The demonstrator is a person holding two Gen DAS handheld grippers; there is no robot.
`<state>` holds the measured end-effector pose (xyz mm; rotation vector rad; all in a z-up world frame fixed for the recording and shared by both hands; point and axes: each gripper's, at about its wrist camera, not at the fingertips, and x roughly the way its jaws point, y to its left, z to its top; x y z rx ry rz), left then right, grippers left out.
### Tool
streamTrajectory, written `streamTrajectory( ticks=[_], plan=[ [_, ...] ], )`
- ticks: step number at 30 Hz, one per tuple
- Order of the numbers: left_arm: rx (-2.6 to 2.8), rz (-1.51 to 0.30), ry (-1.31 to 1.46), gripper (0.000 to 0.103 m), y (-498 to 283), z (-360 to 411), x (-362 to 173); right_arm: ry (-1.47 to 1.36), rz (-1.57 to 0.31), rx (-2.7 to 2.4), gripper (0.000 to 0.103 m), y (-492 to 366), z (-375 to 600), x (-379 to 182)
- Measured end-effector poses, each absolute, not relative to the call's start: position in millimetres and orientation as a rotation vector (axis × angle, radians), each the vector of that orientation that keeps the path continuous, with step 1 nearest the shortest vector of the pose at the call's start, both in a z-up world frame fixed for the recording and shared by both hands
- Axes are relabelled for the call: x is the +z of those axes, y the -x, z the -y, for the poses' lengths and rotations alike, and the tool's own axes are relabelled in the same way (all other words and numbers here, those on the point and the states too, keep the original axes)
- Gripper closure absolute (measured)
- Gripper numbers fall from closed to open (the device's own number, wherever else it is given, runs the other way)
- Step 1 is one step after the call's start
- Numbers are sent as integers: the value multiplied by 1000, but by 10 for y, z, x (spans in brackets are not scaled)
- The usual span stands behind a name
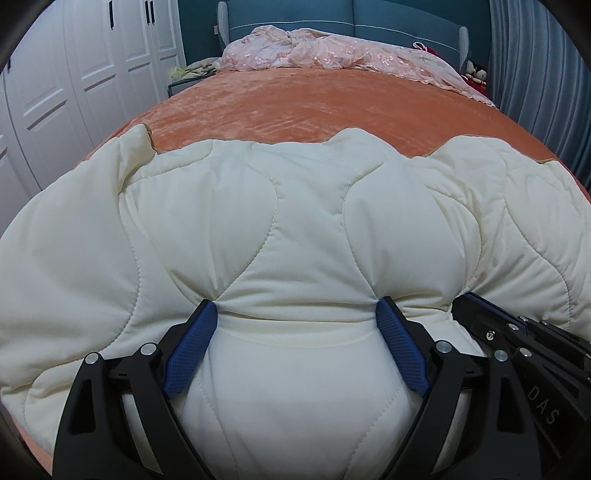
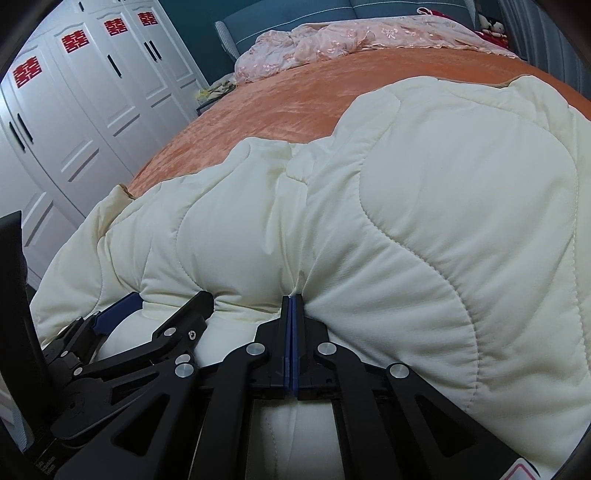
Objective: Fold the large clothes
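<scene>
A cream quilted padded garment (image 1: 295,221) lies bunched on the near part of the orange bedspread (image 1: 314,107). My left gripper (image 1: 295,314) stands wide open, its blue pads pressed against a thick fold of the garment that bulges between them. My right gripper (image 2: 291,299) is shut, its blue pads pinched together on a seam fold of the same garment (image 2: 443,221). The two grippers sit side by side: the right one shows at the lower right of the left wrist view (image 1: 517,339), and the left one shows at the lower left of the right wrist view (image 2: 162,321).
A crumpled pink floral quilt (image 1: 325,51) lies at the head of the bed against a teal headboard (image 1: 369,14). White wardrobe doors (image 2: 92,110) with red paper cuts line the left side. Grey curtains (image 1: 535,74) hang at the right.
</scene>
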<state>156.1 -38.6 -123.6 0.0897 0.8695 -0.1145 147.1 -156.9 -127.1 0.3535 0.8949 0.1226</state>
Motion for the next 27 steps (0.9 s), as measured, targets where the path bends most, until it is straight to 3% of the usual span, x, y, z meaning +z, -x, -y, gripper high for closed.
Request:
streamTrajectory(
  ticks=[7,8,11,17,27],
  plan=[
    [-158,-973,15,19,-1568,192,-943,-342,-1018,60,102,-1425,1506,-897],
    [-163,-997,45,20,-1542,123,-881,-324,-1022,60,94,-1365,1447,-801],
    [-163,-1059,49,27,-1388,-54,-752,-256,-1068,81,91,-1119,1238,-613],
    [-104,-1102,35,27,-1058,-312,-679,-168,-1141,77,91,-848,986,-729],
    [78,-1120,342,22,-858,-1447,-656,-151,-1168,71,91,-863,845,-685]
  ],
)
